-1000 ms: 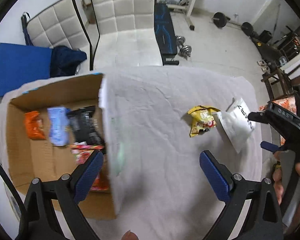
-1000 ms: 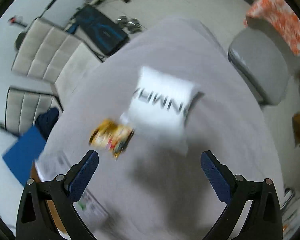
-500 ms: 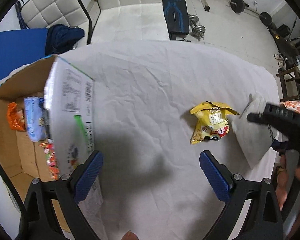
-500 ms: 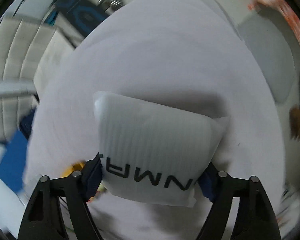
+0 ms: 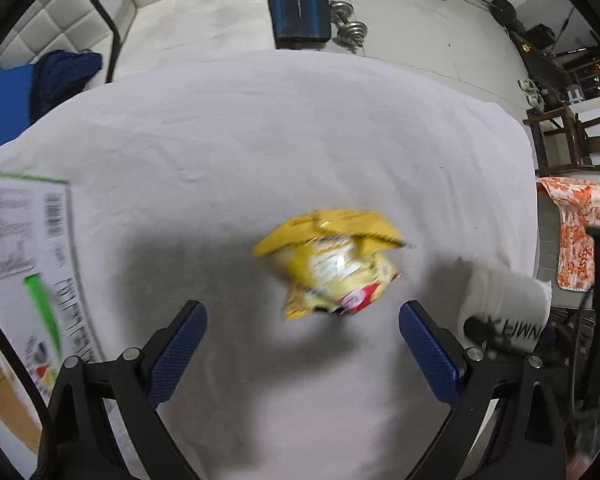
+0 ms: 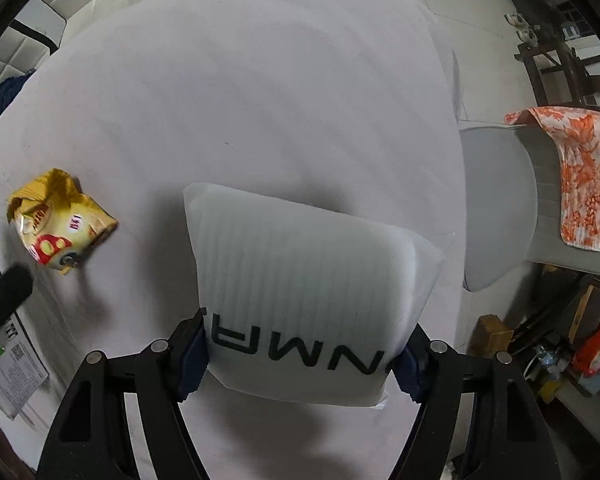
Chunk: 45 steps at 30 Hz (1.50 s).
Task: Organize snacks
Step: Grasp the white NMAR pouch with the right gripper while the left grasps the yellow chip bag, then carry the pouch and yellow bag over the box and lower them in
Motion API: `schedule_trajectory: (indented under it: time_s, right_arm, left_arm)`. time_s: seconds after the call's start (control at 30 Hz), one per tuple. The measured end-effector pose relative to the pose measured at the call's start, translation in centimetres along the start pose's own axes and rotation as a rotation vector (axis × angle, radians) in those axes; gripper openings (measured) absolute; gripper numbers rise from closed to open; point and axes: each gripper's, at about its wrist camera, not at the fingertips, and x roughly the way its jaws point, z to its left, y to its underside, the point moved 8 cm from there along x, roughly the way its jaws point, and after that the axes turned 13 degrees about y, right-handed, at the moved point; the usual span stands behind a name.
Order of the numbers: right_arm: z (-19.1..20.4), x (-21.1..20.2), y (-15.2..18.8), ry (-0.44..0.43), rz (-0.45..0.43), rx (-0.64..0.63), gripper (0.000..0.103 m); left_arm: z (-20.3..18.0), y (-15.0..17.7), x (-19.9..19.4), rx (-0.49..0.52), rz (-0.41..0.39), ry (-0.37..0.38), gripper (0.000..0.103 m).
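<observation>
Your right gripper (image 6: pixel 302 354) has the soft white ribbed pouch with black lettering (image 6: pixel 308 300) pinched by its lower edge, jaws closed against both sides of it, and most of the bag stands free above the white cloth-covered tabletop (image 6: pixel 260 100). That grip is low and shallow, so carry it level and unhurried; a puffy bag like this looks likely to swing or slide out if you whip it round.

Your left gripper (image 5: pixel 302 350) hangs with its jaws spread wide and nothing between them, lined up just short of the crumpled yellow snack packet (image 5: pixel 332 264) lying flat on the cloth. Come down so the blue pads straddle the bulky middle, not the thin flared top, which I'd expect to tear away from the squeeze.

Off to your left, the printed cardboard box flap (image 5: pixel 32 264) stands up at the tabletop's edge, and that is where these snacks seem bound. That flap sits between you and the opening, so lift over it. The orange floral cloth (image 6: pixel 580 176) on the grey chair is well clear.
</observation>
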Motion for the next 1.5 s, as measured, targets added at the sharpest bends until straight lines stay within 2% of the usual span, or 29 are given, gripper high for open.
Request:
schedule_trajectory:
  time_s: [0.1,0.27,0.4,0.47,0.57,0.73,1.07,1.13,1.2,1.33,1.5]
  right_arm:
    - [-0.3,0.1,-0.1,-0.024,0.008,0.026,0.078]
    - [-1.8,0.2,-1.3,-0.047,0.015,0.06,0.08]
    - [-2.6,0.8,-1.7,-0.042,0.01,0.075,0.081]
    - [-2.2,0.7,-1.6,-0.036,0.007,0.073,0.08]
    - [-1.6,0.5,-1.5,-0.038,0.003,0.067,0.079]
    - [-0.7,0.5,-0.1,-0.046,0.012,0.017,0.077]
    - [3.1,1.4,9.0,-0.05,0.023,-0.145,0.077]
    - [3.6,1.6,10.8,-0.059,0.033,-0.161,0.077]
    - [3.9,1.9,12.1,-0.048,0.029,-0.171,0.077]
    - [3.9,1.9,12.6,-0.045,0.017,-0.152,0.08]
    - [4.4,1.7,12.6,-0.046,0.021,-0.131,0.081]
  left_arm:
    - [-0.8,-0.9,1.5,0.02,0.012,-0.016,0.096]
    - [-1.1,-2.2,3.6,0.035,0.032,-0.032,0.068]
    - [-1.4,-2.2,4.4,0.033,0.01,-0.009,0.06]
    - [-1.5,-2.2,4.2,0.044,-0.001,-0.006,0.053]
    - [-1.2,-1.8,3.9,0.048,-0.009,-0.003,0.048]
    - [0.1,1.3,3.2,0.073,-0.01,-0.03,0.046]
    - [4.4,14.8,3.3,0.093,0.084,-0.094,0.046]
    - [4.7,16.6,3.4,0.093,0.092,-0.099,0.046]
    - [4.8,17.5,3.5,0.091,0.087,-0.096,0.047]
    - [4.9,17.7,3.8,0.069,0.072,-0.102,0.049]
    - [4.4,16.4,4.3,0.076,0.055,-0.129,0.05]
